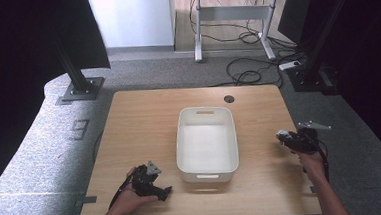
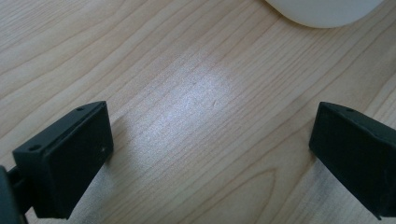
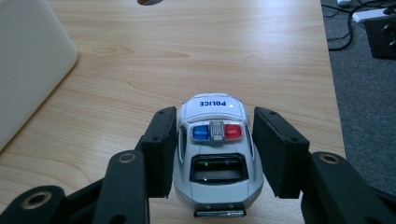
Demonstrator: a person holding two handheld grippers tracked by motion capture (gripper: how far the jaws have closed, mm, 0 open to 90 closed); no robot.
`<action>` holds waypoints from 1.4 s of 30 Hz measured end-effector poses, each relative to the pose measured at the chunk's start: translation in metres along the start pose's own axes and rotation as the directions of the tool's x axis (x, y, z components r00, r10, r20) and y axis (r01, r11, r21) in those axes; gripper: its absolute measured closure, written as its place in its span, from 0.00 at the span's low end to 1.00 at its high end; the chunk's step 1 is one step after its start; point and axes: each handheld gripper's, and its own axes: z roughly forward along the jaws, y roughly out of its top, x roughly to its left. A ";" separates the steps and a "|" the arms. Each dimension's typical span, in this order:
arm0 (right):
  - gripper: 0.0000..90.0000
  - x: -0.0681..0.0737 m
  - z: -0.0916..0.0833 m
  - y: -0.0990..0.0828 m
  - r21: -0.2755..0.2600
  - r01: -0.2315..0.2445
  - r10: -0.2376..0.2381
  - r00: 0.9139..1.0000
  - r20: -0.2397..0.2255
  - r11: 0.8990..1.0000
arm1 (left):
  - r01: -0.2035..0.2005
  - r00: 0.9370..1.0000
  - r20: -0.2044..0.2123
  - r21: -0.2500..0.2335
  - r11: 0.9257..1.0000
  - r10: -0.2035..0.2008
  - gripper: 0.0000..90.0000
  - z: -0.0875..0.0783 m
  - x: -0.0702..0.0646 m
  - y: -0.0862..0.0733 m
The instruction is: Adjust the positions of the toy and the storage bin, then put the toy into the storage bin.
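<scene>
1. The toy police car is sitting right between the jaws of the right hand-held gripper, near the right edge of the bench. The left pad is touching its side and the right one looks just beside it, so it's about half open around the car.
2. "POLICE" is reading clearly on the car's white hood, past the blue and red roof lights.
3. The left hand-held gripper is gaping wide over bare wood, holding nothing, near the white bin.
4. The high view is giving the layout; the car is too small to make out there.

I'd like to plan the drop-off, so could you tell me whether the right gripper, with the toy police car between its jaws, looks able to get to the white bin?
Probably yes: bare table lies between the right gripper and the white bin, whose top is open.
</scene>
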 end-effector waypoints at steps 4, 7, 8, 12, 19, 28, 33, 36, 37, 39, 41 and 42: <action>0.56 0.000 -0.004 0.002 -0.012 -0.002 0.002 1.000 -0.003 1.000 | -0.002 1.000 0.001 0.000 1.000 0.002 0.00 0.000 0.000 0.000; 0.56 0.001 -0.006 0.003 -0.024 -0.003 0.003 1.000 -0.004 1.000 | -0.003 1.000 0.002 -0.001 1.000 0.003 0.00 0.000 0.000 0.000; 0.56 0.001 -0.007 0.004 -0.026 -0.004 0.004 1.000 -0.005 1.000 | -0.003 1.000 0.002 -0.001 1.000 0.003 0.00 0.000 0.000 0.000; 0.56 0.004 -0.009 0.006 -0.031 0.005 -0.005 1.000 -0.007 1.000 | -0.003 1.000 0.002 -0.001 1.000 0.003 0.00 0.000 0.000 0.000; 0.56 0.009 -0.014 0.009 -0.042 0.011 -0.012 1.000 -0.013 0.999 | 0.000 1.000 0.002 0.000 1.000 0.000 0.00 0.000 0.000 0.000; 0.56 0.014 -0.019 0.012 -0.059 0.006 -0.009 0.999 -0.035 0.998 | 0.000 1.000 0.002 -0.001 1.000 0.000 0.00 0.000 0.000 0.000; 0.56 0.018 -0.022 0.014 -0.069 0.014 -0.017 0.999 -0.046 0.997 | -0.002 1.000 0.001 0.000 1.000 0.002 0.00 0.000 0.000 0.000; 0.56 0.021 -0.024 0.016 -0.074 0.007 -0.012 0.998 -0.060 0.997 | -0.002 1.000 0.001 -0.001 1.000 0.002 0.00 0.000 0.000 0.000; 0.56 0.021 -0.024 0.016 -0.076 0.007 -0.011 0.998 -0.063 0.997 | -0.002 1.000 0.002 0.000 1.000 0.002 0.00 0.000 0.000 0.000; 0.56 0.023 -0.025 0.017 -0.077 0.009 -0.014 0.998 -0.065 0.997 | 0.000 1.000 0.002 -0.001 1.000 0.000 0.00 0.000 0.000 0.000; 0.56 0.024 -0.026 0.018 -0.078 0.011 -0.016 0.998 -0.068 0.997 | 0.000 1.000 0.002 0.000 1.000 0.000 0.00 0.000 0.000 0.000; 0.56 0.025 -0.026 0.018 -0.080 0.010 -0.016 0.997 -0.072 0.997 | 0.000 1.000 0.001 0.000 1.000 0.000 0.00 0.000 0.000 0.000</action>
